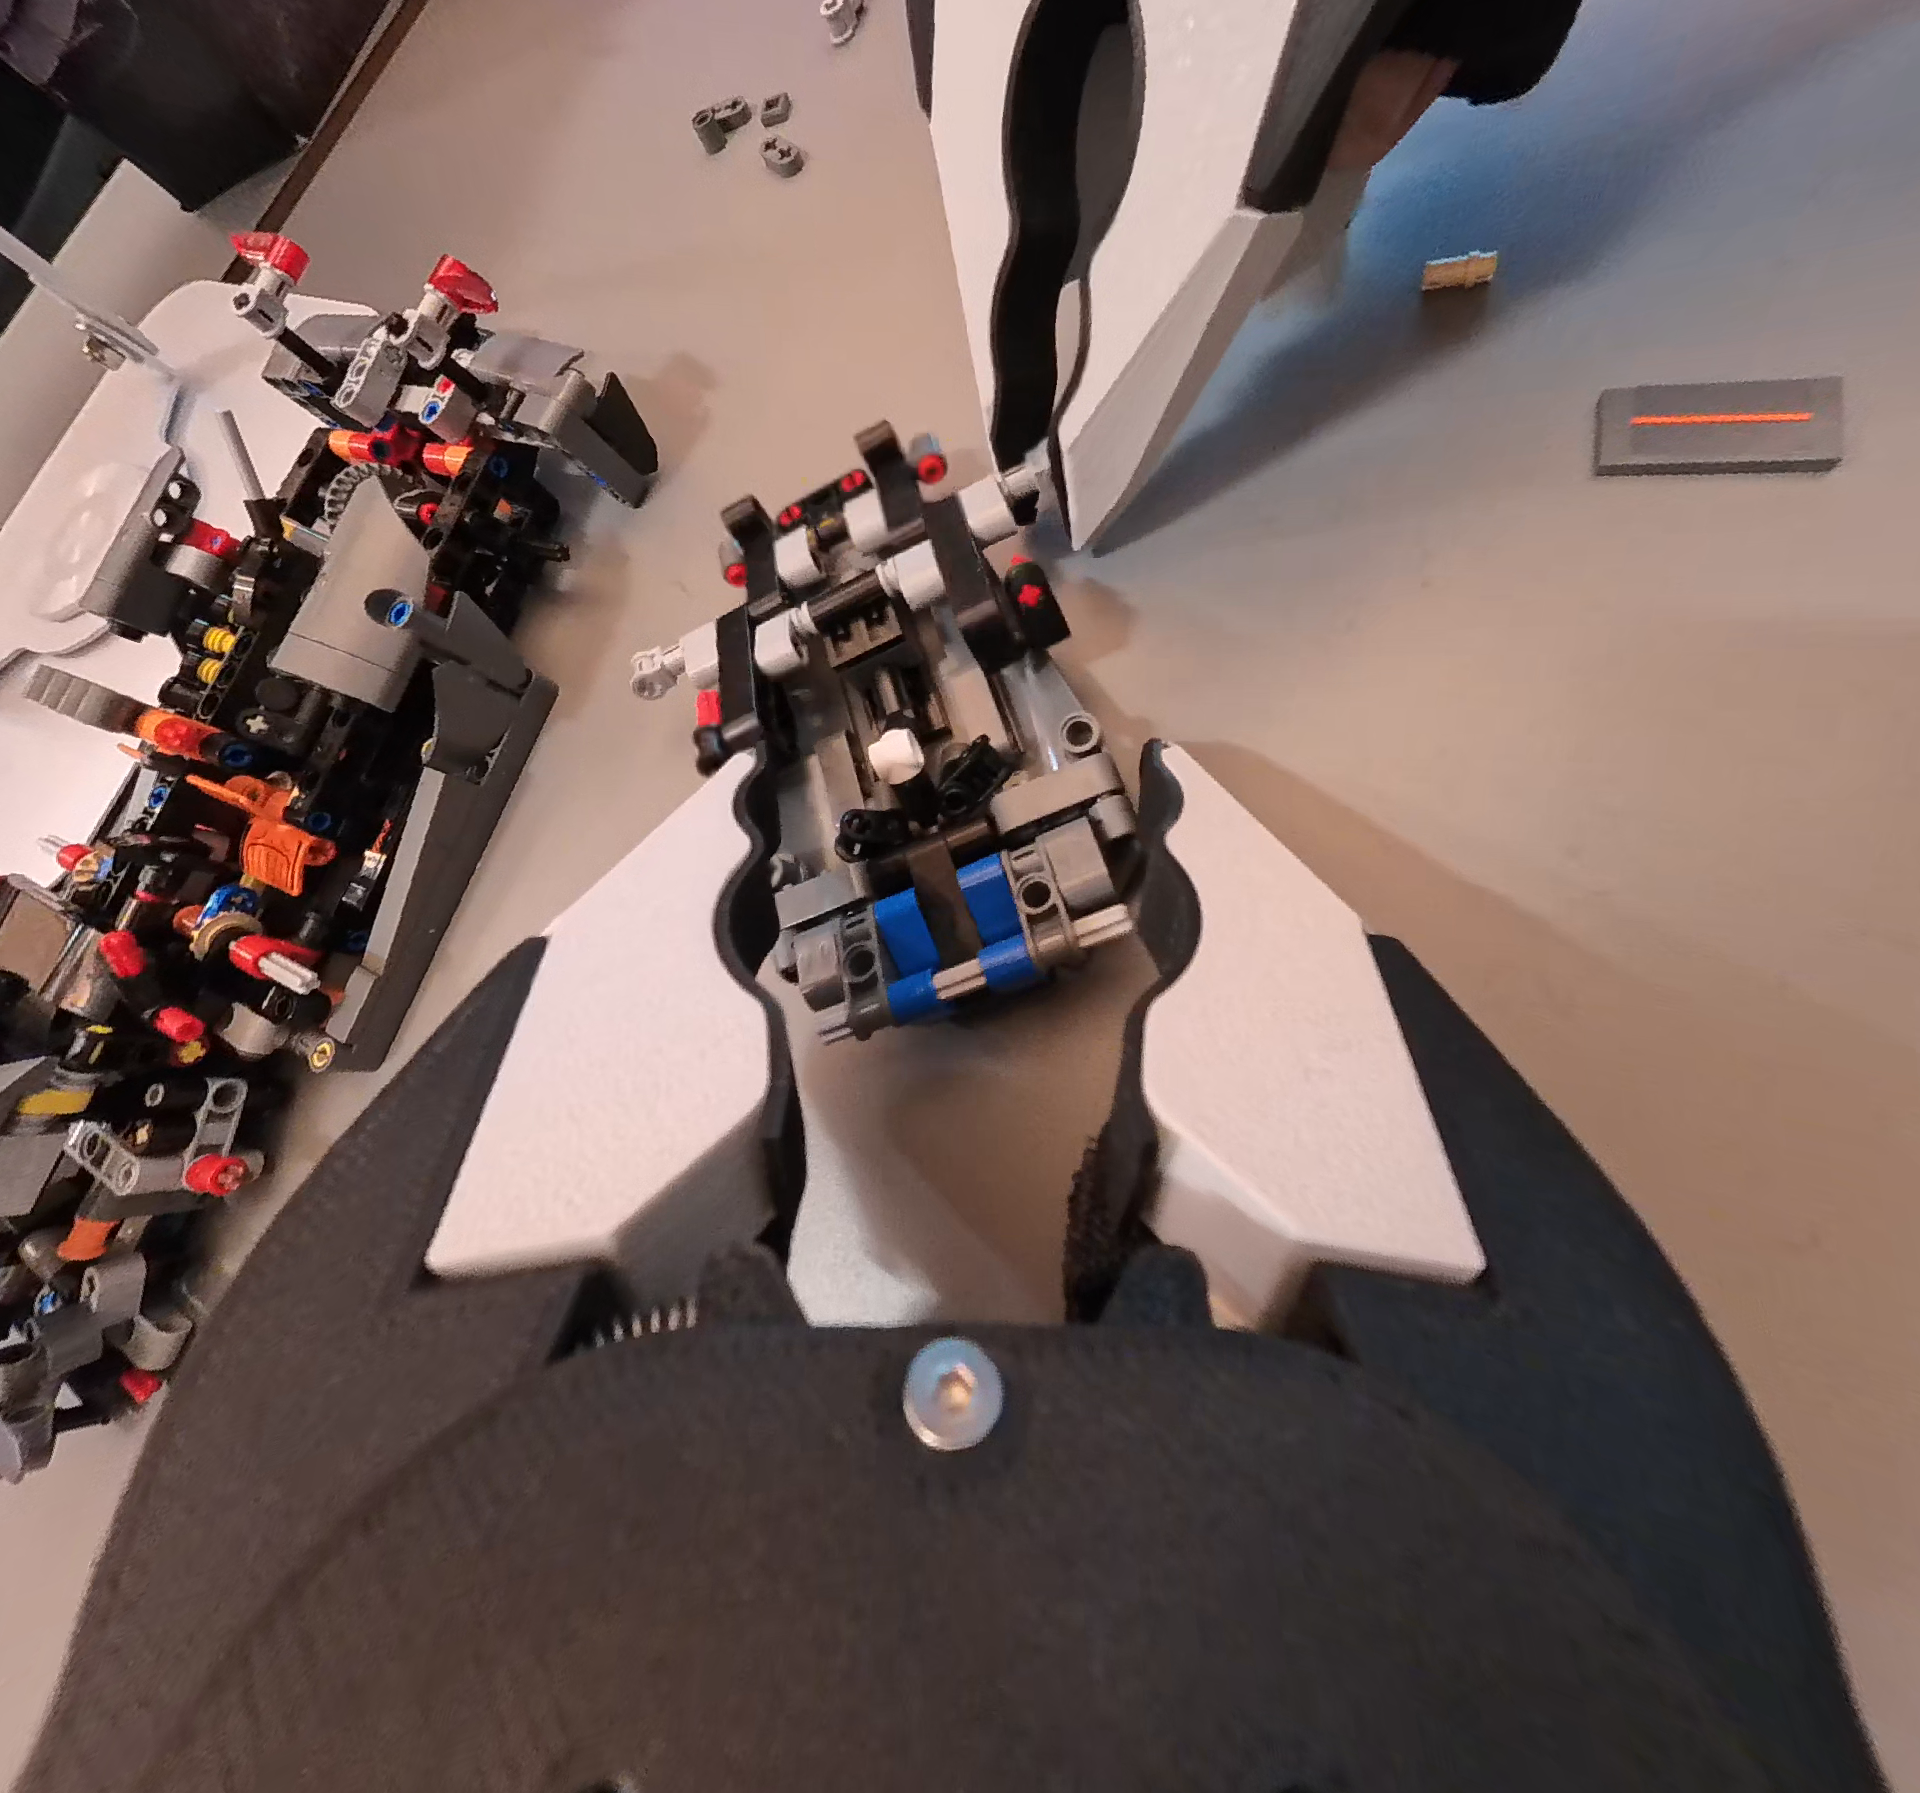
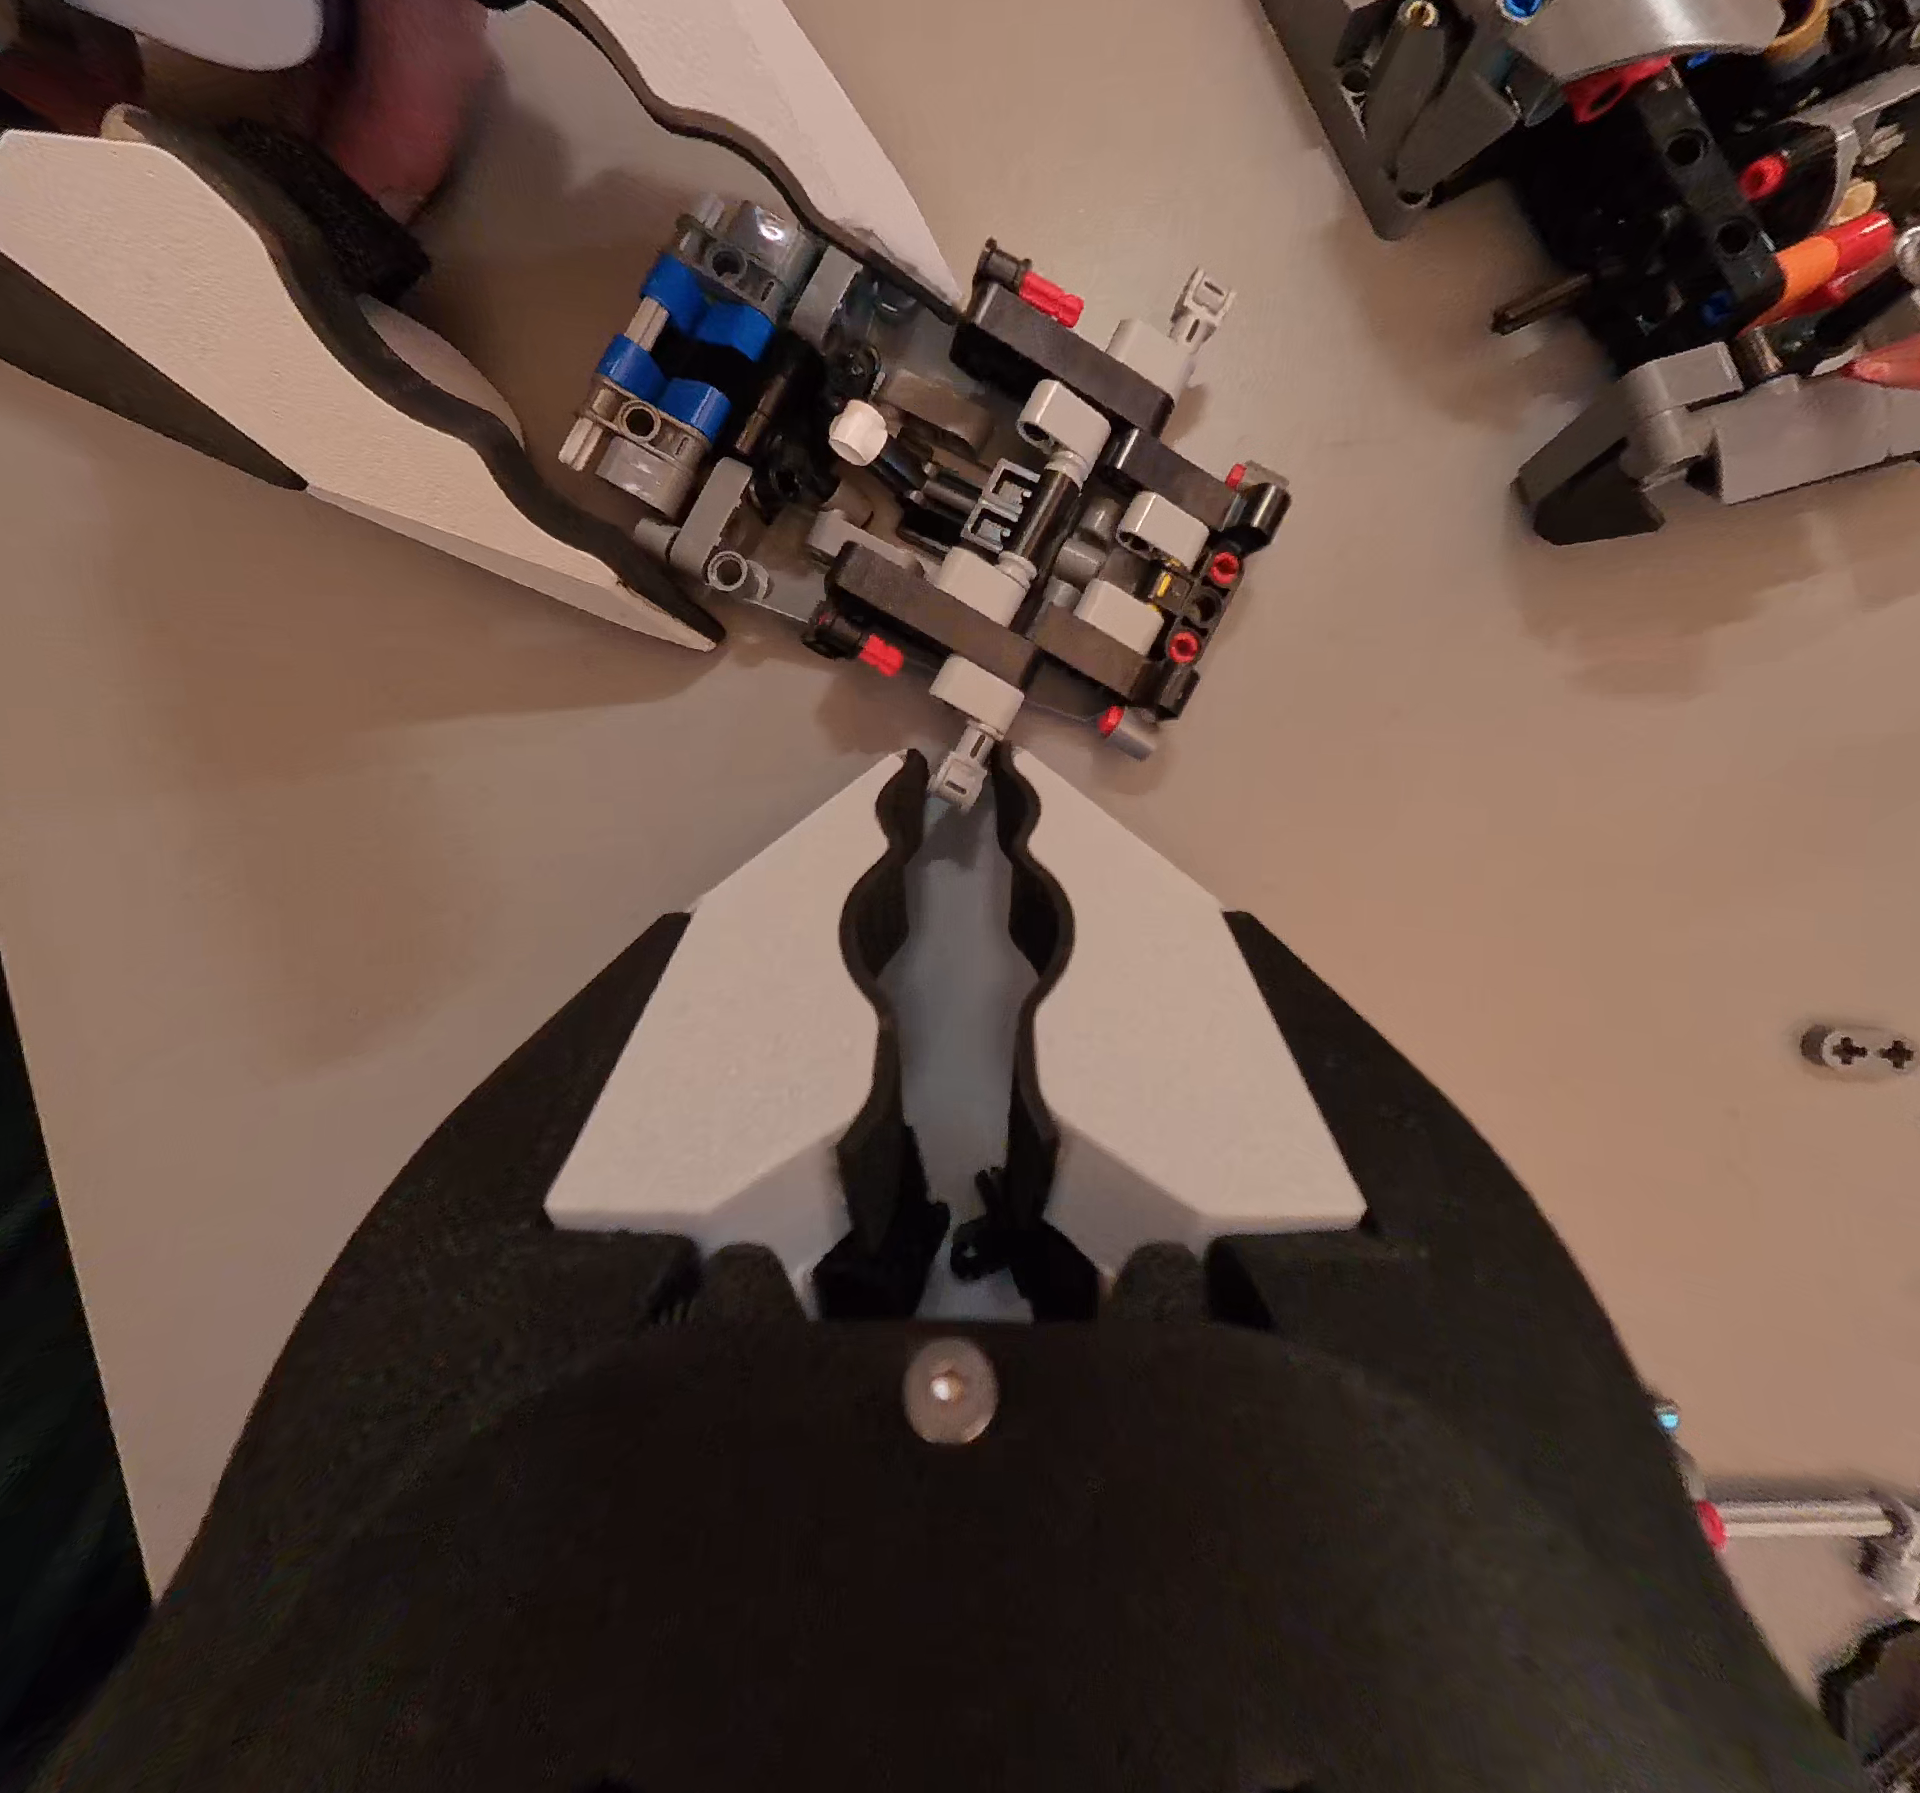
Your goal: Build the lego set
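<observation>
A small Lego sub-assembly (image 1: 904,704), black and grey beams with a blue end and red pins, lies on the grey table (image 1: 1455,860). My left gripper (image 1: 951,767) is shut on its blue and grey end, one finger on each side. It also shows in the right wrist view (image 2: 665,434) at upper left. My right gripper (image 2: 958,764) is shut on a light grey pin (image 2: 961,775) that sticks out of the sub-assembly (image 2: 987,496) at its side. In the left wrist view the right gripper (image 1: 1039,486) comes in from the top onto that pin (image 1: 1016,478).
A large, partly built Lego model (image 1: 312,652) stands at the left, top right in the right wrist view (image 2: 1662,185). Loose grey parts (image 1: 748,122), a tan piece (image 1: 1460,271) and a dark tile with an orange line (image 1: 1720,424) lie beyond. A grey connector (image 2: 1860,1052) lies to the right. There is about 6 cm between the tips of the two grippers. My right gripper's tips are some 9 cm from the tan piece (image 1: 1460,271).
</observation>
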Motion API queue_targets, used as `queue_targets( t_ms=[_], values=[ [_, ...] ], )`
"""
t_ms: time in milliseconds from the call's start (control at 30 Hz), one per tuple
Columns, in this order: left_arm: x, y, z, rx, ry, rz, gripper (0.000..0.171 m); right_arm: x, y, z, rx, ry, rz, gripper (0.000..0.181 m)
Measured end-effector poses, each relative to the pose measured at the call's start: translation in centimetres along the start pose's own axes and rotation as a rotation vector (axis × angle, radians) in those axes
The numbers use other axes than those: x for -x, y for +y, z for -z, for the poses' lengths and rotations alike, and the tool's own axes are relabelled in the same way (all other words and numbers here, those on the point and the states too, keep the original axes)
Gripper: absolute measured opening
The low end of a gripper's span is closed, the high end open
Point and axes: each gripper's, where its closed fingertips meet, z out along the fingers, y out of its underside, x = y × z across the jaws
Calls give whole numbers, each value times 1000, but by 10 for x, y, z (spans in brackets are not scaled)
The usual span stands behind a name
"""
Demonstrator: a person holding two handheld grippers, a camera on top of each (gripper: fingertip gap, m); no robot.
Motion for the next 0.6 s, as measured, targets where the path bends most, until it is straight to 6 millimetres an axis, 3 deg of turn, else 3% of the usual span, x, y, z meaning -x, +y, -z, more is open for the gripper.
queue_targets(
  t_ms=[233, 467, 600],
  values=[
    [5, 4, 7, -4, -46, -6, 73, -2, 4, 5, -6, 16, -32, 23],
    [14, 17, 14, 58, -53, 71, 85, 1, 4, 2, -6, 14, -34, 23],
    [13, 20, 16, 62, -40, 96, 83, 4, 3, 0, -1, 10, -25, 22]
  ],
)
